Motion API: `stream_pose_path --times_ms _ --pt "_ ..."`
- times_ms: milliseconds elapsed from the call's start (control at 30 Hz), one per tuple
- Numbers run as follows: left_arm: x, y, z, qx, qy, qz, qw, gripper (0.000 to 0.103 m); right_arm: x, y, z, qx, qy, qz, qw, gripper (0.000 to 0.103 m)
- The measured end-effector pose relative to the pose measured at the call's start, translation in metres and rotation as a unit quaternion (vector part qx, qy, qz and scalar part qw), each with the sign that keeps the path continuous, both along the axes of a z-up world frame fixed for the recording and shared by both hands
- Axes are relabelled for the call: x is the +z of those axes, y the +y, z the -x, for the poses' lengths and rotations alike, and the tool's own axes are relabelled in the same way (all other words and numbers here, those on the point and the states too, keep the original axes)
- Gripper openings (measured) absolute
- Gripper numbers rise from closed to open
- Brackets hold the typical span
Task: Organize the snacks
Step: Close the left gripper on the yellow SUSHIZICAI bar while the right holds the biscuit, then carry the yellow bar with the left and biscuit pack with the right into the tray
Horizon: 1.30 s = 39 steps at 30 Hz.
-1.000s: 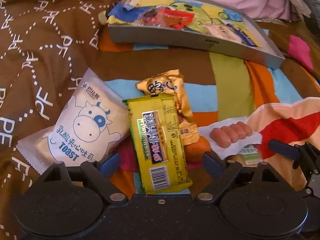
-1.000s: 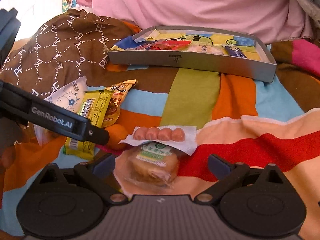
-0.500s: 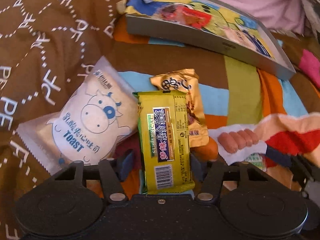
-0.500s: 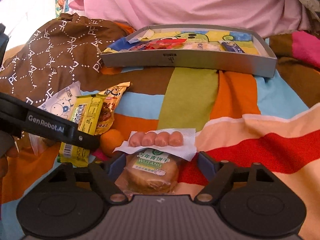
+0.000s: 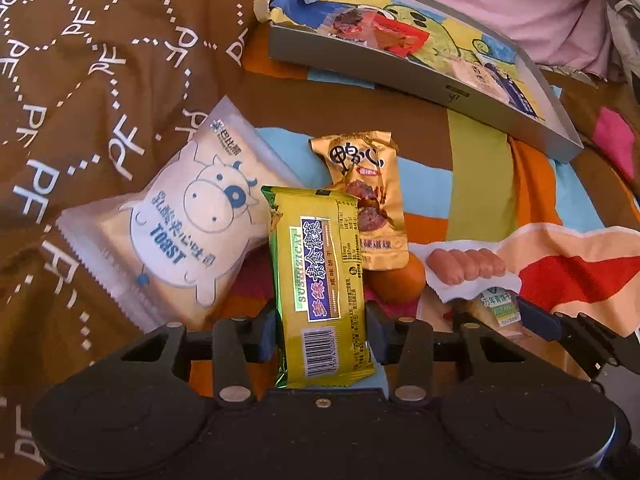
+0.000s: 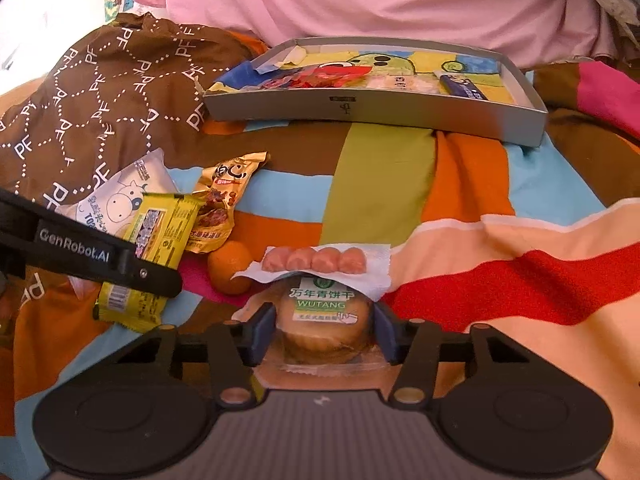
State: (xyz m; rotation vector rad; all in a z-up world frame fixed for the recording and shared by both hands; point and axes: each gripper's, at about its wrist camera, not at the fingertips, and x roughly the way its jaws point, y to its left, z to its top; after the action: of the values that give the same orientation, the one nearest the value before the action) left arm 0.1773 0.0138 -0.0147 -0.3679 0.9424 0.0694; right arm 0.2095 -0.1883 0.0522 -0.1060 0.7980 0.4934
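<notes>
Between the left hand-held gripper pads, the clamped yellow biscuit packet points lengthwise forward.

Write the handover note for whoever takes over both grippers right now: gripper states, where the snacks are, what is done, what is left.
Left gripper: shut on the yellow biscuit pack.
Right gripper: shut on the round cake pack.
Both packs lie low over the bedspread.
Loose: toast bag, gold pouch, orange, sausages on tissue.
Grey tray at the far end already holds some packets.
Left: carry both packs to the tray, then the loose items.
</notes>
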Motion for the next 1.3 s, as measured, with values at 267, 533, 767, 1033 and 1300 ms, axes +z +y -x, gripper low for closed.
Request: stream_pose_path --times_ms 267,533,767,1033,1300 --pt "0.003 -0.009 0.02 -0.022 0.024 0.01 0.9994 0.046 0.014 -0.004 0.025 0.016 0.018 0.001 1.0 0.054" --pt "-0.001 -0.014 0.022 -0.042 0.03 0.004 0.9987 0.053 0.011 0.001 0.042 0.032 0.002 0.032 0.999 0.058" --pt "-0.002 -0.014 0.015 -0.05 0.028 0.01 0.9983 0.067 0.004 -0.004 0.035 0.02 0.016 0.009 1.0 0.066" --pt "-0.002 -0.011 0.019 -0.049 0.02 0.003 0.9986 0.051 0.006 -0.003 0.039 0.019 0.019 0.005 1.0 0.054" --pt "-0.002 -0.019 0.037 -0.083 0.011 0.016 0.9963 0.051 0.013 -0.001 0.056 0.027 0.015 0.037 0.999 0.054"
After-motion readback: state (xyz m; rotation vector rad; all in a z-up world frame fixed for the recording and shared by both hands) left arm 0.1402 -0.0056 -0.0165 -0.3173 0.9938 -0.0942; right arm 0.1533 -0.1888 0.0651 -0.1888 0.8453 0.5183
